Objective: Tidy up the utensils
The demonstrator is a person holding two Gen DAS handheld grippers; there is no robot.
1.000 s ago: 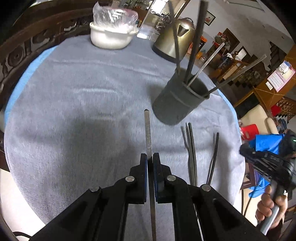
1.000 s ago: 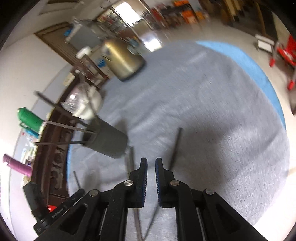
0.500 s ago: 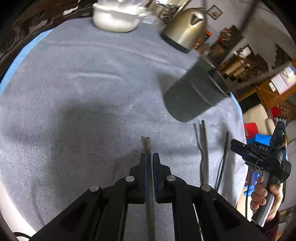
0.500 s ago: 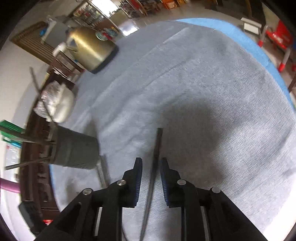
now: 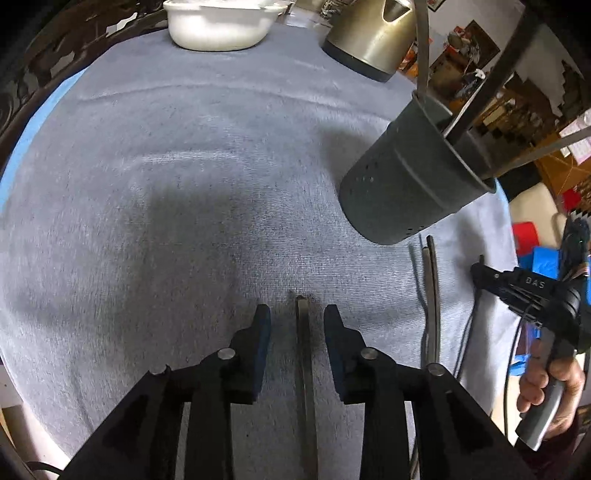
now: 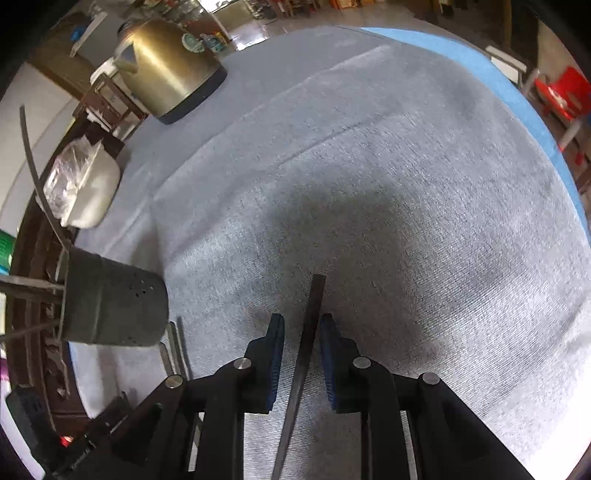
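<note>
We have the left tool (image 5: 297, 319) wide open, its pads straddling a flat grey metal chopstick (image 5: 306, 369) lying on the grey-cloth surface (image 5: 184, 184), touching neither pad. The right tool (image 6: 302, 325) is also open, narrower, bracketing a dark slender chopstick (image 6: 308, 332) that rests on the same cloth; contact with either pad cannot be confirmed. Two more dark sticks (image 5: 432, 295) lie just beside the dark perforated holder cup (image 5: 410, 177), which already carries several upright sticks. Farther off: white covered dish (image 5: 218, 22), brass-coloured kettle (image 5: 373, 33). Risk, as we judge it: thin sticks flat on cloth may slip or pivot when pinched off-centre; protruding sticks could snag on insertion and tip the cup.
</note>
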